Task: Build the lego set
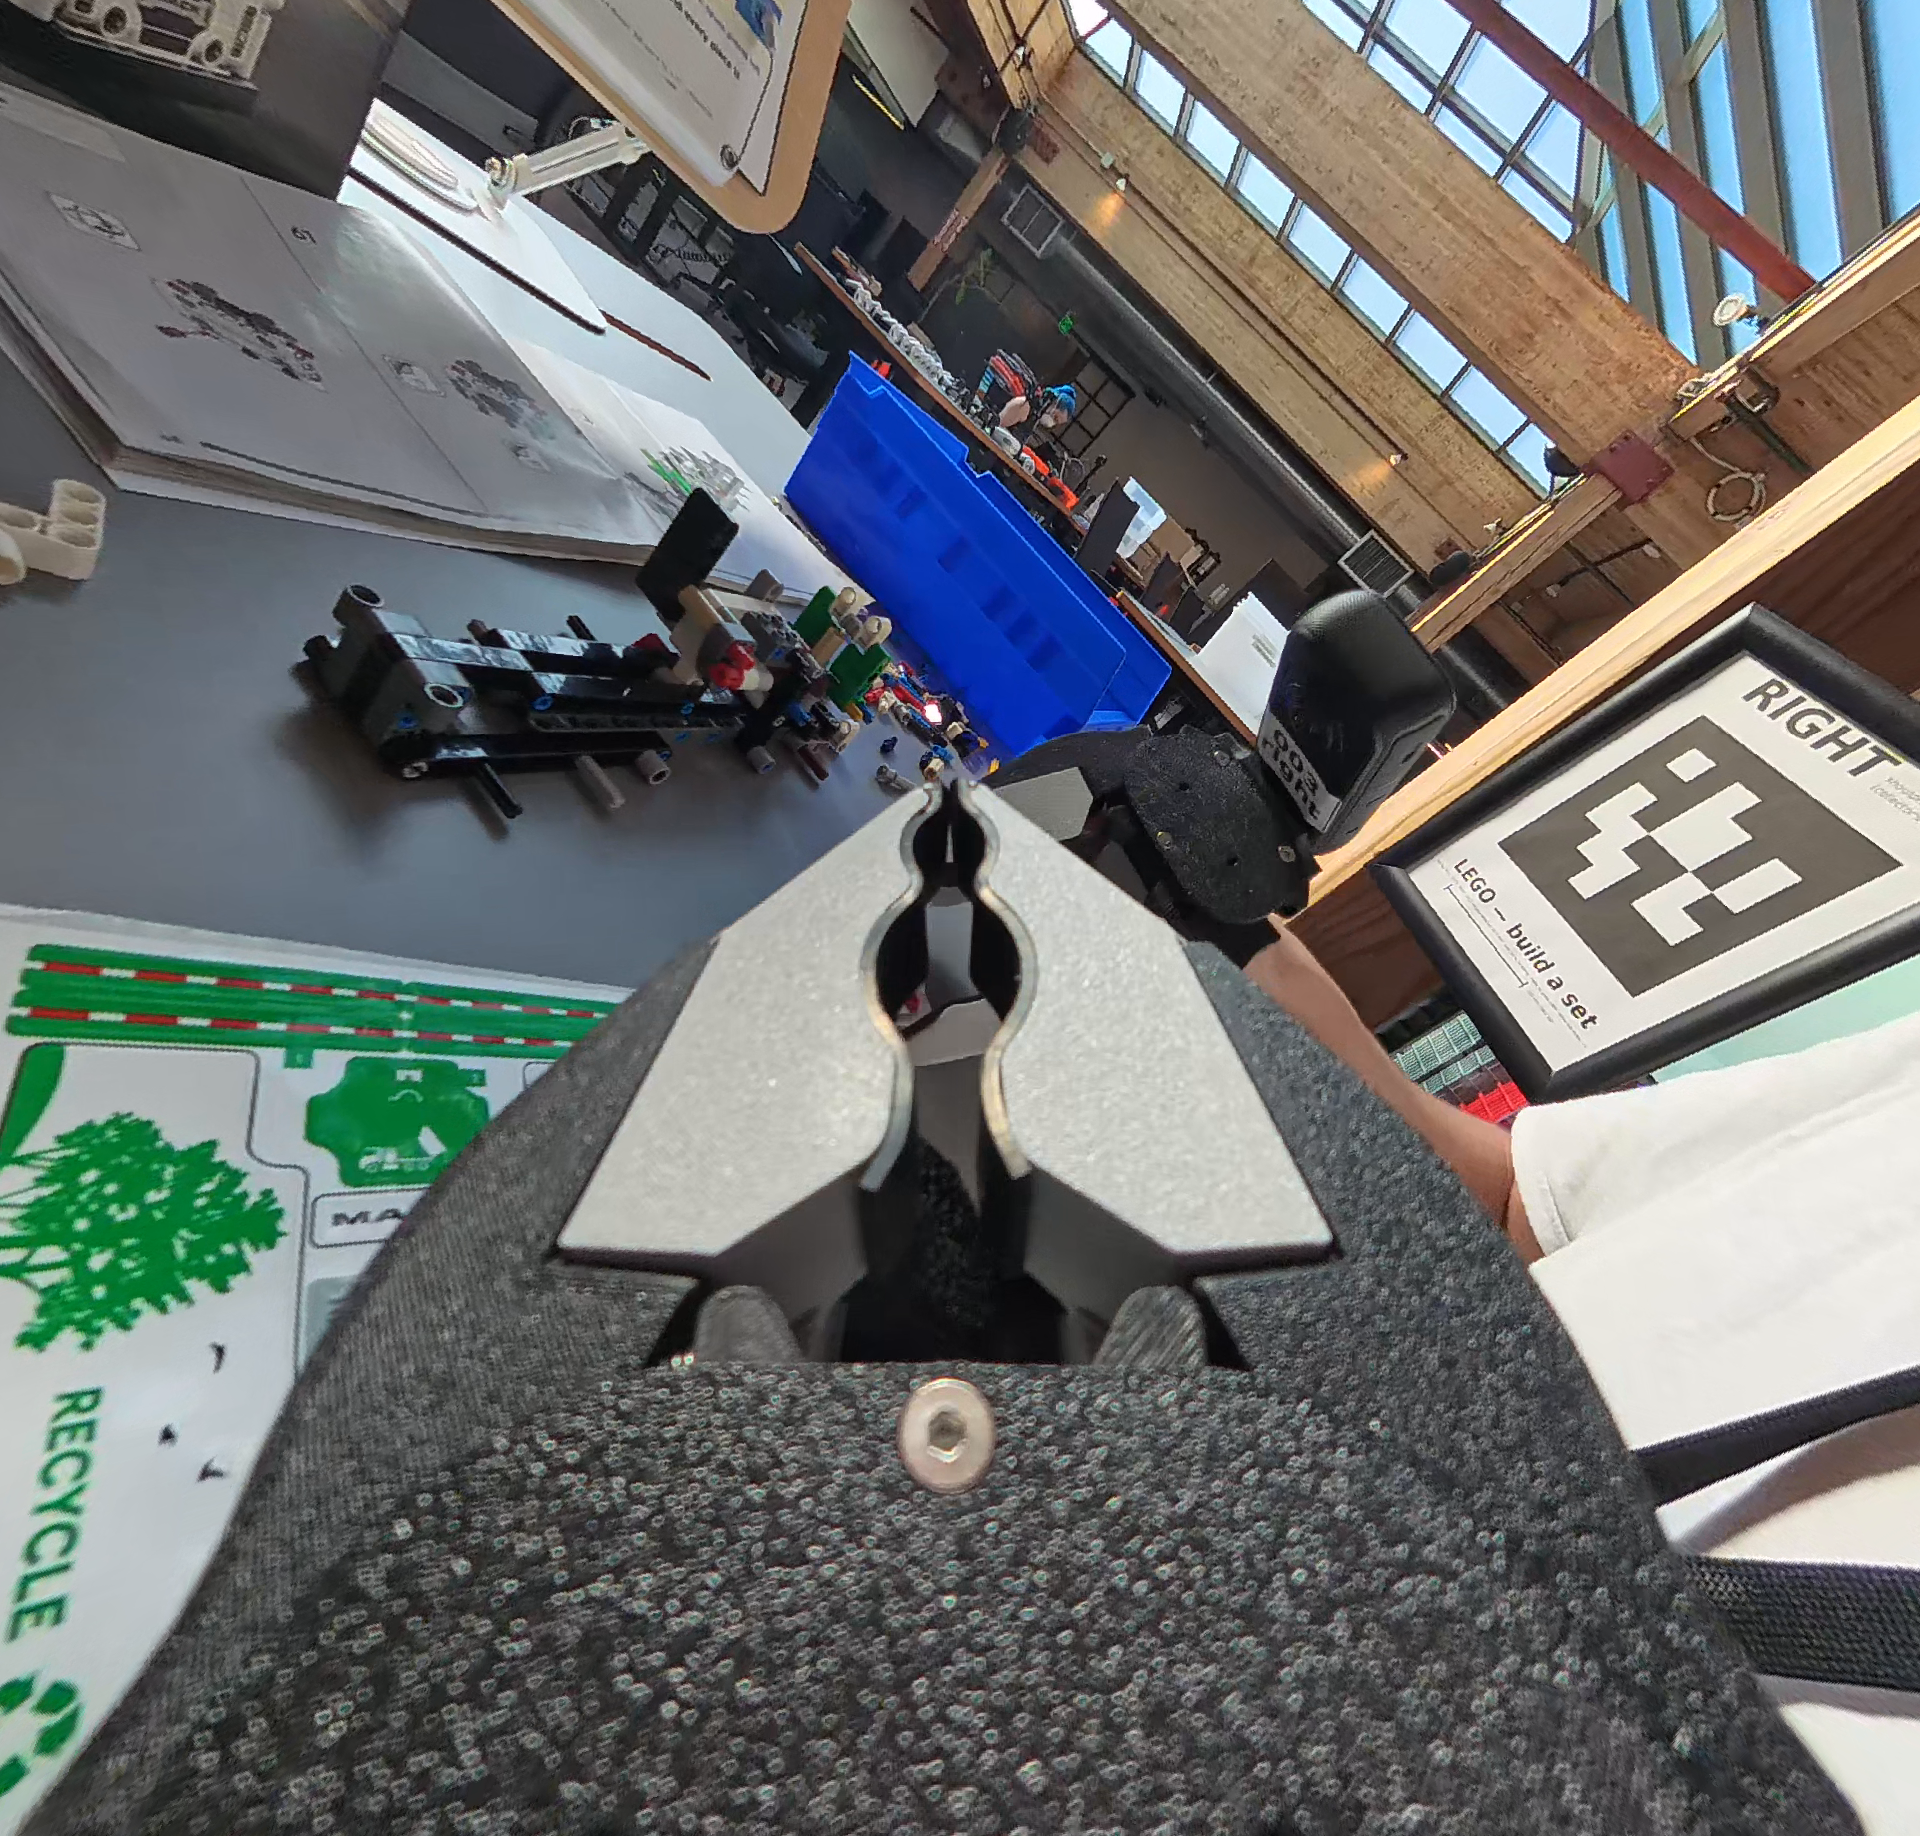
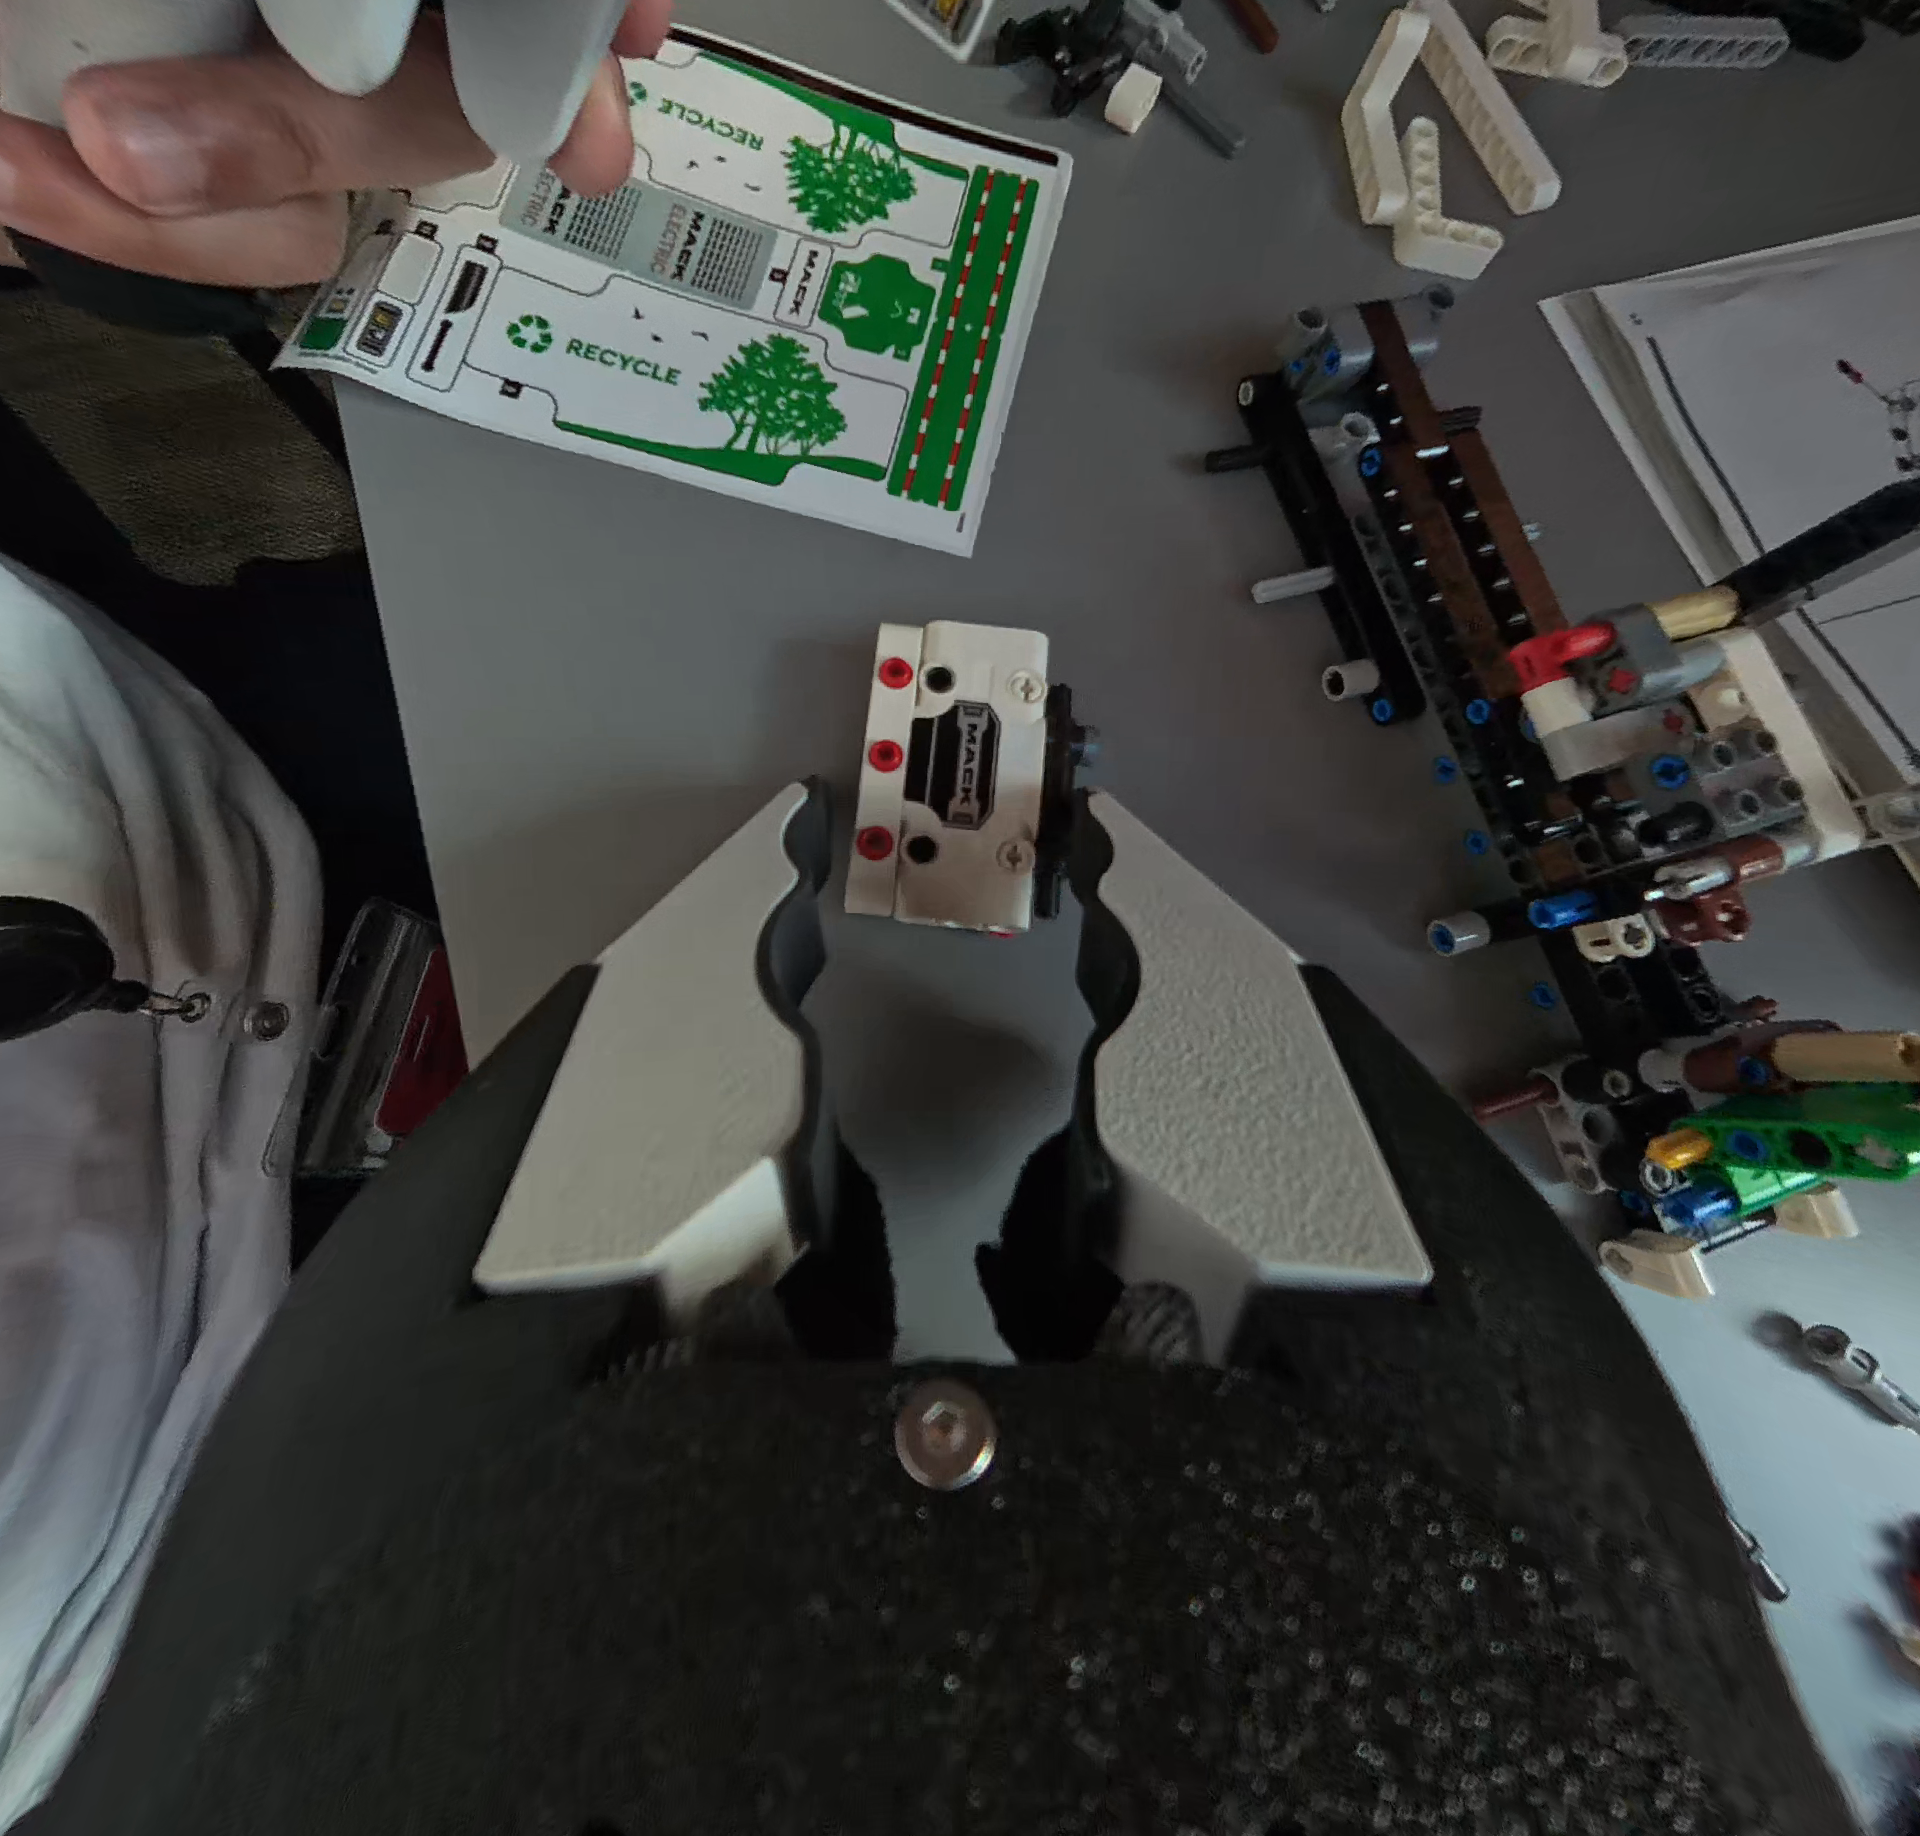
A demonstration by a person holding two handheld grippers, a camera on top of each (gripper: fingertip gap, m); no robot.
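Your right gripper [image 2: 948,841] spread around one white brick block [image 2: 951,773], left pad apart from it, bare grey table [image 2: 644,643] around, one sticker sheet [image 2: 727,332] near the table's edge, one long black chassis [image 2: 1455,643] alongside, your left gripper [image 1: 948,799] pressed together.

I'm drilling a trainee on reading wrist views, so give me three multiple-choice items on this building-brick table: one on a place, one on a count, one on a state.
1. Where does the sticker sheet lie?
A. flat on the grey table
B. inside the blue bin
C. on top of the open booklet

2. How many red pins show on the white block?
A. one
B. three
C. five

3. How stand the jaws of the right gripper?
A. shut tip to tip
B. wide apart around the white block's near end
C. hidden

Key: 1 A, it lies on bare grey tabletop; 2 B, three red dots run down one edge; 3 B, a fingertip shows on each side.
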